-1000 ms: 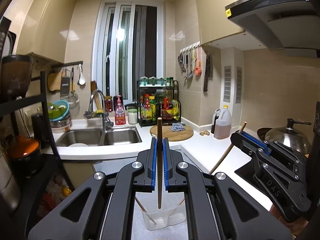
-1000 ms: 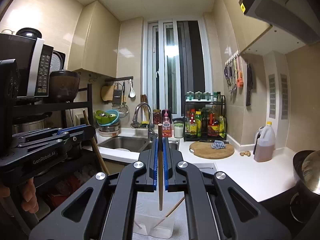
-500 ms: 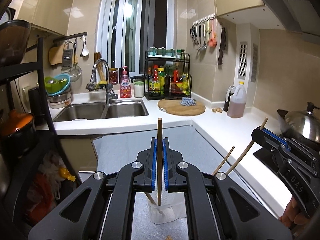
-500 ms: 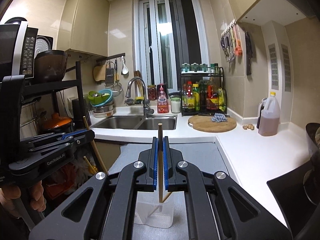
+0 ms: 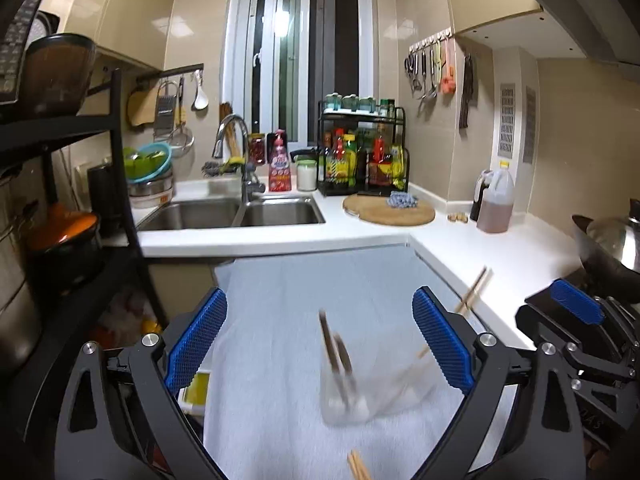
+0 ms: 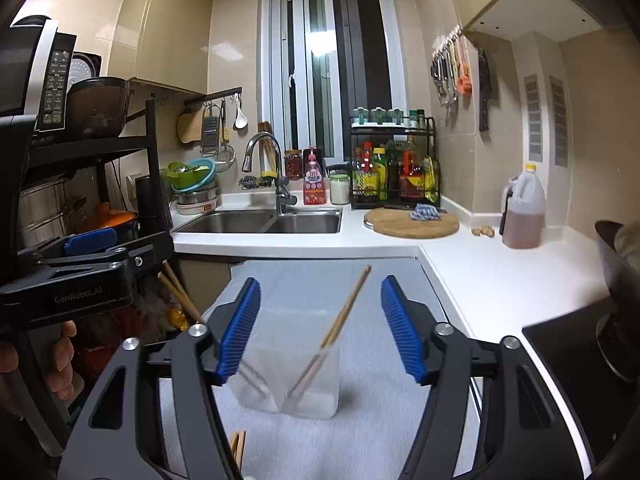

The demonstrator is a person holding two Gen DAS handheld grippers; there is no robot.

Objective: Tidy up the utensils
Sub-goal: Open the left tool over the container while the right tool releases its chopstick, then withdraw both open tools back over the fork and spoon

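A clear plastic cup (image 6: pixel 292 380) stands on the white cloth (image 6: pixel 360 432), with wooden chopsticks (image 6: pixel 344 316) leaning in it. In the left wrist view the cup (image 5: pixel 360 396) is blurred, with chopsticks (image 5: pixel 334 346) inside. My left gripper (image 5: pixel 318 338) is open and empty above the cup. My right gripper (image 6: pixel 320 328) is open and empty just above the cup. More chopsticks (image 6: pixel 237 446) lie on the cloth in front of the cup; they also show in the left wrist view (image 5: pixel 357 466).
A double sink (image 5: pixel 236 214) and faucet (image 5: pixel 240 160) sit at the back. A round cutting board (image 5: pixel 390 210), an oil jug (image 5: pixel 496 202) and a condiment rack (image 5: pixel 362 160) stand on the white counter. A wok with lid (image 5: pixel 612 244) is right, a black shelf (image 5: pixel 68 128) left.
Both grippers opened and let go of their chopsticks, which dropped into the cup. Both grippers have lowered toward the cloth.
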